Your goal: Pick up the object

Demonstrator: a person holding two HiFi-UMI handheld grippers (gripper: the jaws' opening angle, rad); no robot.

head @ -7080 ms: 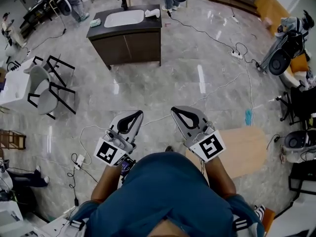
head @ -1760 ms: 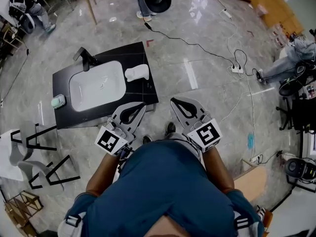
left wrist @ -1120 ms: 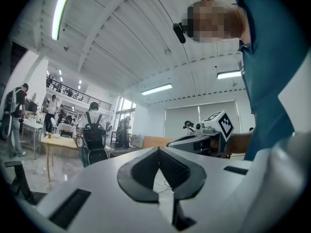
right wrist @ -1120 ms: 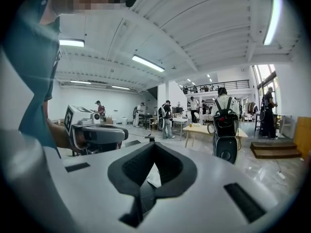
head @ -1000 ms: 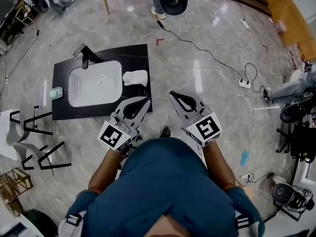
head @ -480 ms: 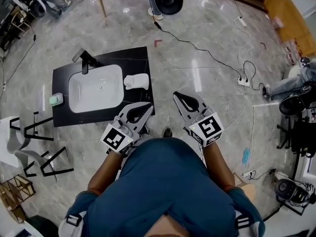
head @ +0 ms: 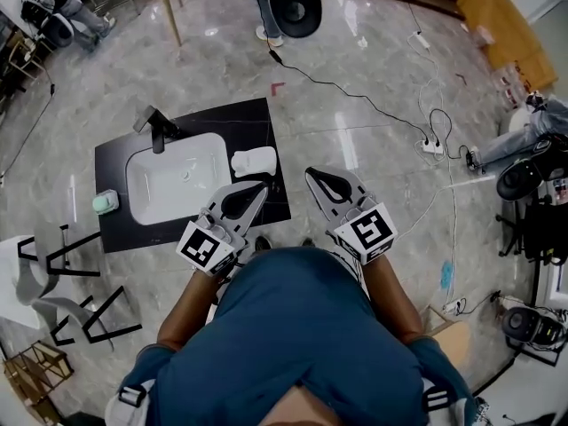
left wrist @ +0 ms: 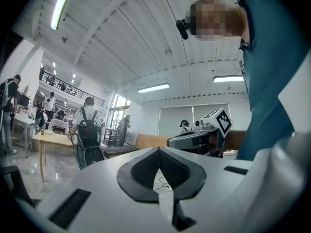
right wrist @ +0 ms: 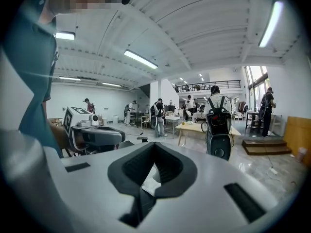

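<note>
left tool point(head: 263, 185) and right tool point(head: 310, 175) both closed, empty, white object point(head: 254, 161) on black sink counter point(head: 259, 121)

The left gripper point(left wrist: 158, 152) had its jaws pressed together, with nothing between them. Beyond it, the right gripper point(left wrist: 176, 141) pointed toward the left side, with its marker cube point(left wrist: 219, 122) behind. A person point(left wrist: 89, 125) carrying a backpack point(left wrist: 90, 139) stood beside a wooden table point(left wrist: 51, 140).

Open air above the black counter point(head: 259, 122), only the faucet point(head: 158, 129) upright at the basin's point(head: 173, 176) far corner
</note>
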